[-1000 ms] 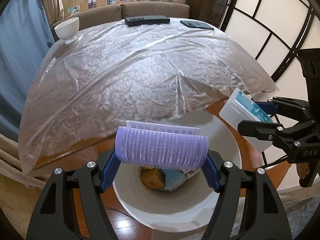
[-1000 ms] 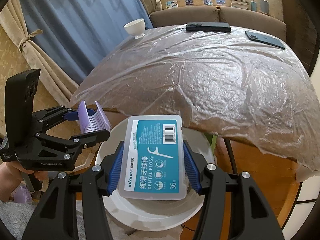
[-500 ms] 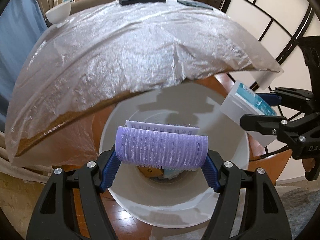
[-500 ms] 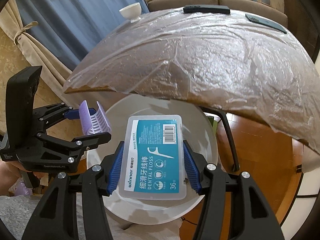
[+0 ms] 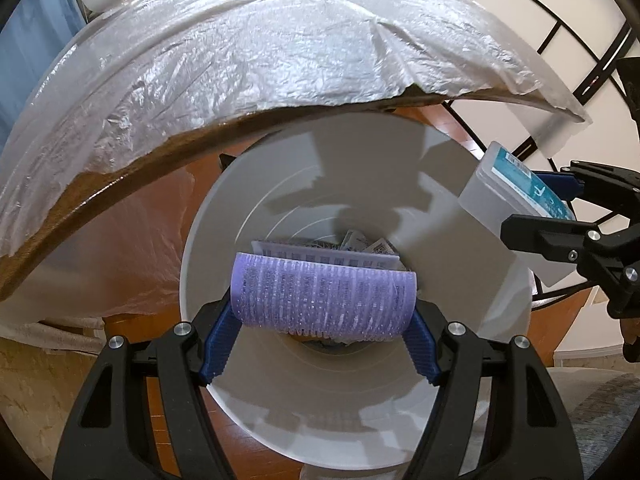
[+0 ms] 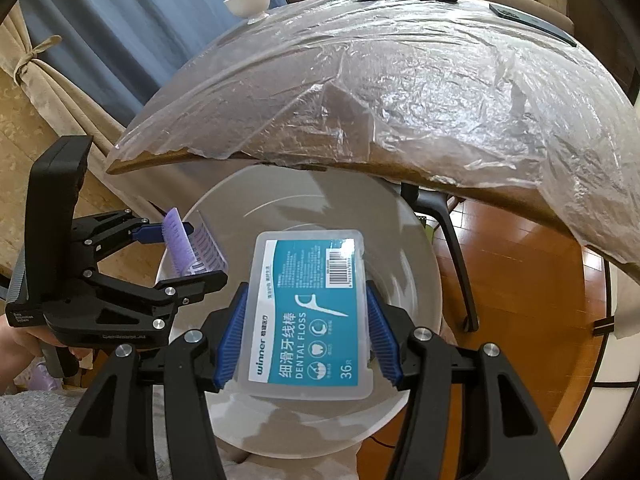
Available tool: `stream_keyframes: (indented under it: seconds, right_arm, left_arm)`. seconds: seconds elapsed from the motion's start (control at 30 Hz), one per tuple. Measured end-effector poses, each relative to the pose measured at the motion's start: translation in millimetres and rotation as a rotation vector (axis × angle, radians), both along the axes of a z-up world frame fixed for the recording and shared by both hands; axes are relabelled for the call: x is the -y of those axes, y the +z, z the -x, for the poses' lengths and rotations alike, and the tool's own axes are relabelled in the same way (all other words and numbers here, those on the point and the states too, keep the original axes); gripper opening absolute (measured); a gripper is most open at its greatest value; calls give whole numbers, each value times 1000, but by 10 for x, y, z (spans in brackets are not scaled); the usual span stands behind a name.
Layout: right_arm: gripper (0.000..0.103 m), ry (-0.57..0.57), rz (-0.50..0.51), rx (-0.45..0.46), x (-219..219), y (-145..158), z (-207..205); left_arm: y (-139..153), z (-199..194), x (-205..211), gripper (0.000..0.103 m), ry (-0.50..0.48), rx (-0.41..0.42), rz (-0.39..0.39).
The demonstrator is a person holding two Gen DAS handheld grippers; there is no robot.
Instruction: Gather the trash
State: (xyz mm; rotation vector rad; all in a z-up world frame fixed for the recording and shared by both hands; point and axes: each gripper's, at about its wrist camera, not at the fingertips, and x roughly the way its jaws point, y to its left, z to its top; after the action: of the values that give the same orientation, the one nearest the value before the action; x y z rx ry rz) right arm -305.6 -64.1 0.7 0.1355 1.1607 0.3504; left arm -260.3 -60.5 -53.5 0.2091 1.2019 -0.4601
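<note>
Both items hang over the white bin (image 5: 280, 208) beside the table (image 6: 400, 92), ready to drop in. The left hand-held gripper (image 5: 324, 340) clamps a purple hair roller (image 5: 324, 296); the right hand-held gripper (image 6: 306, 332) clamps a dental floss box (image 6: 308, 312).

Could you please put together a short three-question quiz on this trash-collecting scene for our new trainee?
1. What does the left tool hold?
2. True or false: the dental floss box already lies inside the white bin.
3. What stands on the plastic-covered table: A) a white bowl, B) a vase, C) a kettle?

Key: 1. a purple hair roller; 2. false, the right tool grips it above the bin; 3. A.
</note>
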Motion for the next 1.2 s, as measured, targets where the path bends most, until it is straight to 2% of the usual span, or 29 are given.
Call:
stream_keyframes:
  seconds: [0.27, 0.33, 0.37, 0.4, 0.6, 0.77, 0.83, 0.97, 1.0, 1.07, 1.2]
  right_arm:
    - [55, -3, 10, -18, -30, -84, -15]
    - [61, -6, 15, -14, -44, -87, -17]
    - [69, -11, 15, -11, -40, -77, -9]
    - [71, -16, 15, -3, -20, -59, 8]
    - [71, -26, 12, 68, 39, 189, 62]
    - [74, -50, 15, 206, 175, 672, 45]
    - [77, -78, 18, 263, 289, 864, -24]
    - [80, -167, 114, 399, 604, 1303, -196]
    - [85, -188, 139, 417, 671, 1377, -265]
    - [87, -239, 161, 438, 858, 1465, -472]
    - [87, -309, 170, 430, 1162, 1305, -806]
  left_arm:
    - [-97, -75, -12, 72, -6, -9, -13]
    - [-127, -83, -4, 76, -4, -25, -7]
    - [-141, -85, 3, 79, 2, -33, -11]
    - [-143, -93, 6, 80, 11, -39, -9]
    - [61, -68, -43, 80, 23, -19, 36]
    - [616, -65, -67, 81, 20, 105, 109]
    - [898, -154, -105, 92, 48, 190, 135]
    - [1261, -473, -258, 94, 129, 307, 186]
    - [1315, -602, -294, 94, 149, 320, 188]
    - [1334, -851, -346, 94, 198, 342, 175]
    - [1299, -1243, -396, 94, 261, 375, 139]
